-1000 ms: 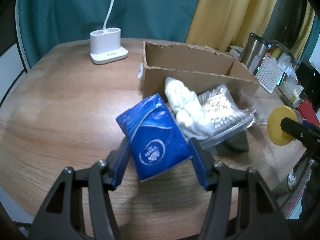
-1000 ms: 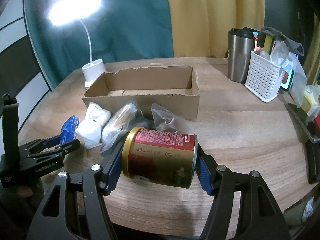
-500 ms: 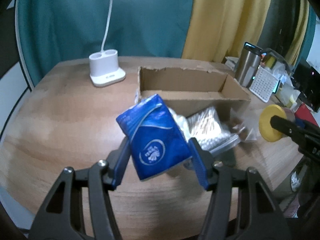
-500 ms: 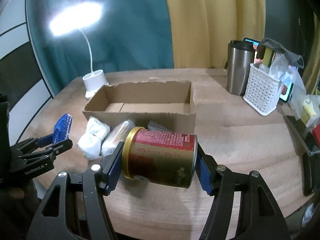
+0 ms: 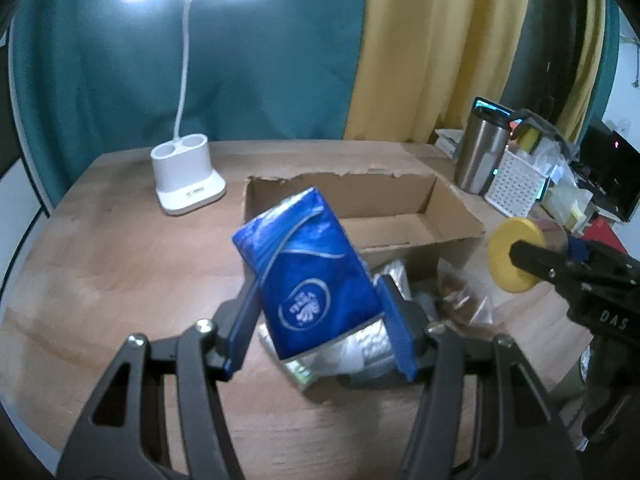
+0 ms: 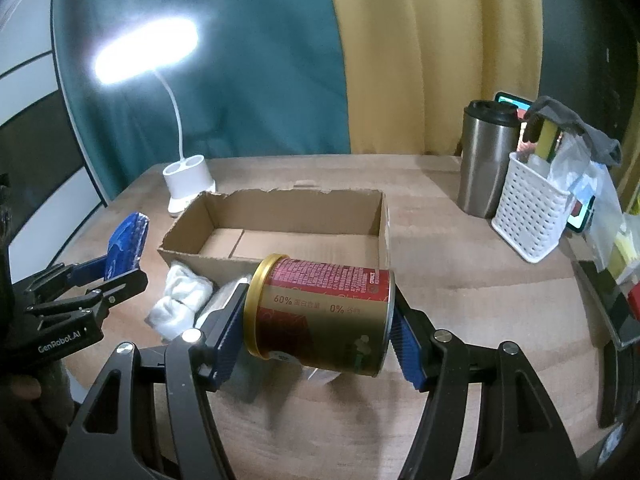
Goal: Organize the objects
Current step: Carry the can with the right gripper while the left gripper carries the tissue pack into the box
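A home desk corner, likely a study or bedroom: a wooden desk (image 6: pixel 460 280) against teal and yellow curtains (image 6: pixel 420 60), lit by a white gooseneck lamp (image 5: pixel 186 184) far left, with a steel tumbler (image 6: pixel 486 160) and a white perforated caddy (image 6: pixel 528 216) of oddments far right.

the tissue pack (image 5: pixel 308 268) has a glossy blue plastic wrap. the can (image 6: pixel 320 312) looks like smooth metal with a printed label and gold rim. the box (image 6: pixel 280 216) is matt cardboard, torn-edged. the table (image 5: pixel 120 264) is smooth wood. the tumbler (image 6: pixel 486 160) is brushed metal.
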The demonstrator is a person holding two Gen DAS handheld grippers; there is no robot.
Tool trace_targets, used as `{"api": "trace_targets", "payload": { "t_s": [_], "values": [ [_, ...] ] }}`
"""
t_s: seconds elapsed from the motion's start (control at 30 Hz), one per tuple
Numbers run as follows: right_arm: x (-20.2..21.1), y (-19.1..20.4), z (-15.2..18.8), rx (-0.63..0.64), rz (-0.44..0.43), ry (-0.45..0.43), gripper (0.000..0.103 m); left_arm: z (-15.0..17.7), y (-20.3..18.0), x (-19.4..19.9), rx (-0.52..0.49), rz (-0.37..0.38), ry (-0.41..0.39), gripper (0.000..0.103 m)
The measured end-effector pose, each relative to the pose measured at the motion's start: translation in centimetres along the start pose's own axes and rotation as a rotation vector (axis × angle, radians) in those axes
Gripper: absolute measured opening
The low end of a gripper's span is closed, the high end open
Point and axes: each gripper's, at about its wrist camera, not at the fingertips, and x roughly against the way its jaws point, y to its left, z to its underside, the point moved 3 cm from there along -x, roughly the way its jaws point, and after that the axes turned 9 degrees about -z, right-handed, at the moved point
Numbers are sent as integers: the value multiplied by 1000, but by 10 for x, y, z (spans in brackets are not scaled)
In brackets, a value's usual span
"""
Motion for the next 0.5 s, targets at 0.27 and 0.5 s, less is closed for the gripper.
{"api": "trace_targets", "payload": {
  "t_s": [0.27,0.5],
  "values": [
    [-10,-9,-10,6,-9,-4,68,-12,-14,-16,-32,-4,6,59],
    [-19,-19,-22,11,-8,-12,68,-27,-26,-24,-54,7,-9,59]
  ]
}}
